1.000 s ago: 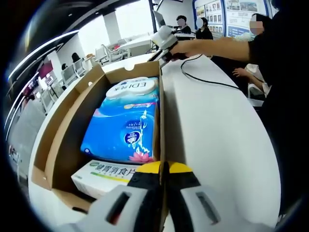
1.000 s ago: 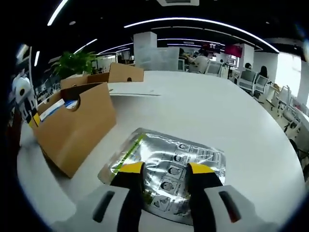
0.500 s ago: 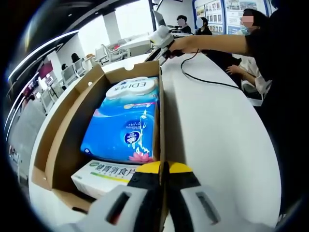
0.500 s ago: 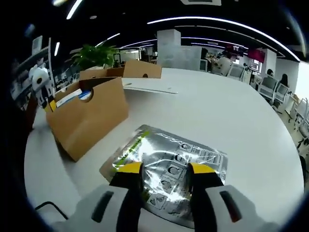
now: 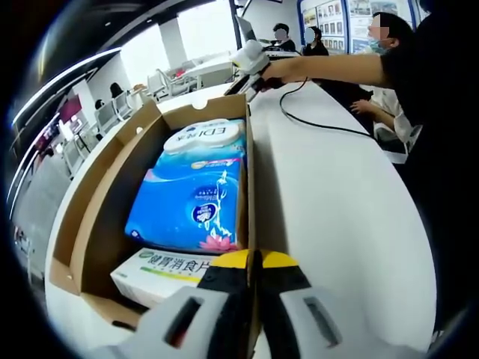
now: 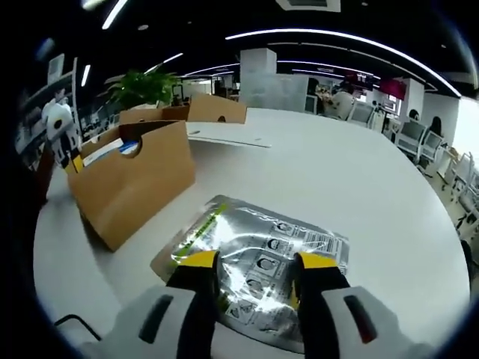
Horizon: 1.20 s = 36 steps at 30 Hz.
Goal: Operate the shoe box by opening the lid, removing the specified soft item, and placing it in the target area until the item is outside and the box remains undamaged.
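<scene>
The open brown shoe box [image 5: 93, 217] holds a blue tissue pack [image 5: 191, 194] and a white carton with green print [image 5: 161, 271]. My left gripper [image 5: 254, 262] is shut on the top edge of the box's near right wall. A silver foil pouch [image 6: 262, 250] lies flat on the white table [image 6: 337, 179], outside the box [image 6: 131, 187]. My right gripper [image 6: 254, 265] is open over the pouch's near edge, one jaw on each side. Far across the table in the left gripper view, a person's hand holds the right gripper [image 5: 251, 63]. The left gripper [image 6: 63, 146] shows at the box's far end.
A black cable [image 5: 314, 123] runs over the table beside the box. Another brown cardboard piece [image 6: 206, 111] and a flat white sheet [image 6: 224, 140] lie behind the box, with a potted plant [image 6: 142, 86] beyond. People sit at desks farther back. The person's dark sleeve [image 5: 434, 149] fills the right side.
The right gripper view has shifted slightly; the pouch stays flat on the table between the open jaws. The left gripper keeps its hold on the box wall.
</scene>
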Each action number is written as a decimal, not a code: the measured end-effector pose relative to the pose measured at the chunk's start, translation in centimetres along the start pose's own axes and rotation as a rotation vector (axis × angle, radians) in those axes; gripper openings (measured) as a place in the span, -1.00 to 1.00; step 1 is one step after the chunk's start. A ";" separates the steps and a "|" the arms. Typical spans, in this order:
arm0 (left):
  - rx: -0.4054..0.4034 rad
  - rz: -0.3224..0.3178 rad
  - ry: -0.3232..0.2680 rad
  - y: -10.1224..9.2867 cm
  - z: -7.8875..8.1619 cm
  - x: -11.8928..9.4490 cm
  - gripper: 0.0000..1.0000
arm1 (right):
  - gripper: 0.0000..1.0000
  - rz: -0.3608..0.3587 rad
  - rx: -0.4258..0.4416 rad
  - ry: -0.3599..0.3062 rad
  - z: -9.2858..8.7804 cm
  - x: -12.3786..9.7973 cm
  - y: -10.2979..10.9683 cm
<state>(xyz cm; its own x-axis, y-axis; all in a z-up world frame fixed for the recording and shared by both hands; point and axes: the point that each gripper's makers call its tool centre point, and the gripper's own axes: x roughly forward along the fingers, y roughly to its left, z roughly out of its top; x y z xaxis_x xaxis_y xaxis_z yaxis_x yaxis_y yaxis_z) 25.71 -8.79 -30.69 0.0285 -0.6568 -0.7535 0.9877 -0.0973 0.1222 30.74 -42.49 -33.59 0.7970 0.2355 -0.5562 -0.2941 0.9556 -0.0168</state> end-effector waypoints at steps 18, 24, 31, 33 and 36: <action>0.002 0.001 -0.001 0.0 0.0 0.0 -0.96 | -0.15 -0.039 0.034 0.042 5.8 -2.6 3.6; 0.002 0.000 -0.001 0.0 0.0 0.0 -0.96 | -0.14 -0.041 -0.063 0.041 10.2 -3.9 7.5; 0.006 0.005 0.003 -0.1 0.0 0.0 -0.95 | -0.14 0.008 -0.100 0.049 12.6 -3.8 11.9; 0.007 0.005 0.003 -0.3 0.0 0.0 -0.95 | -0.13 0.010 -0.117 0.048 13.2 -3.7 12.8; 0.010 0.006 0.005 -0.3 -0.1 0.0 -0.95 | -0.11 0.023 -0.134 0.064 13.6 -3.4 14.2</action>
<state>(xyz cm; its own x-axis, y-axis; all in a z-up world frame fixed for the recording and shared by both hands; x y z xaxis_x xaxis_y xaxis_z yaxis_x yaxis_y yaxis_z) 25.45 -8.65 -30.79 0.0354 -0.6539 -0.7557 0.9859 -0.1007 0.1333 31.06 -27.34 -20.64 0.7553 0.2413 -0.6094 -0.3832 0.9168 -0.1119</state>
